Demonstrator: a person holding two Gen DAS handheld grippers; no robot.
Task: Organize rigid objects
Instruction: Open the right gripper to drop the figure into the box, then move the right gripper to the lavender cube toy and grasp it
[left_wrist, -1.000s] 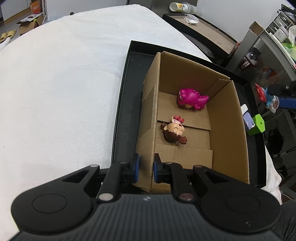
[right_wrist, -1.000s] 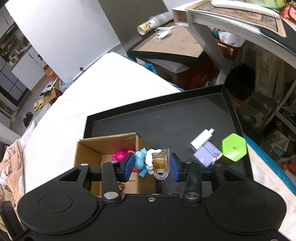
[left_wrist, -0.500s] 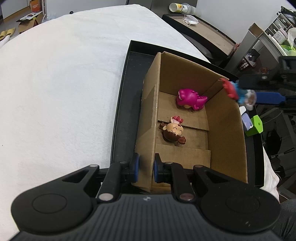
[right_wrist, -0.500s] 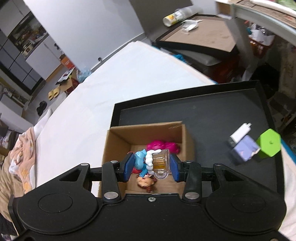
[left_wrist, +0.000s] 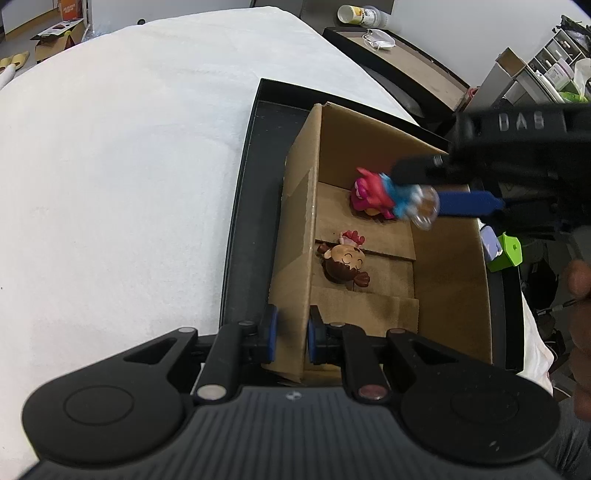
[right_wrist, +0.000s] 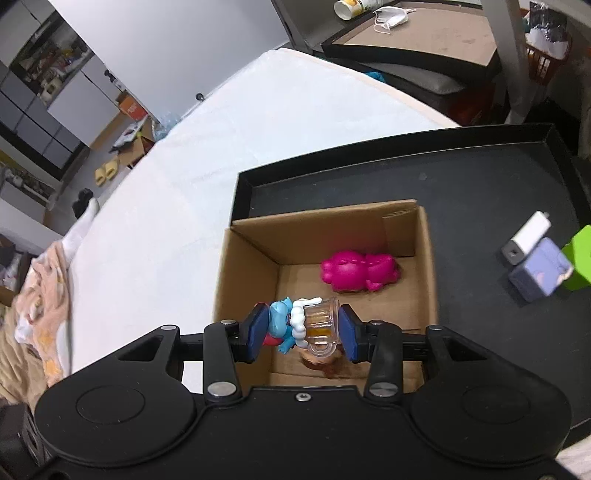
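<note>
While the left gripper (left_wrist: 290, 334) at lower centre pinches the near wall of the open brown cardboard box (left_wrist: 295, 221), the right gripper (right_wrist: 303, 326), mid-frame in its own view, clamps a blue figurine w/ clear amber mug (right_wrist: 304, 323) above box interior; magenta dinosaur toy (right_wrist: 360, 271) lies upper right inside.

A white padded bed surface (left_wrist: 122, 177) carries a shallow black tray (right_wrist: 480, 177), and on the tray's floor sit an open cardboard box (right_wrist: 243, 273), a white charger plug (right_wrist: 526, 238), a lavender block (right_wrist: 539, 273) and a green block (right_wrist: 581, 254).
</note>
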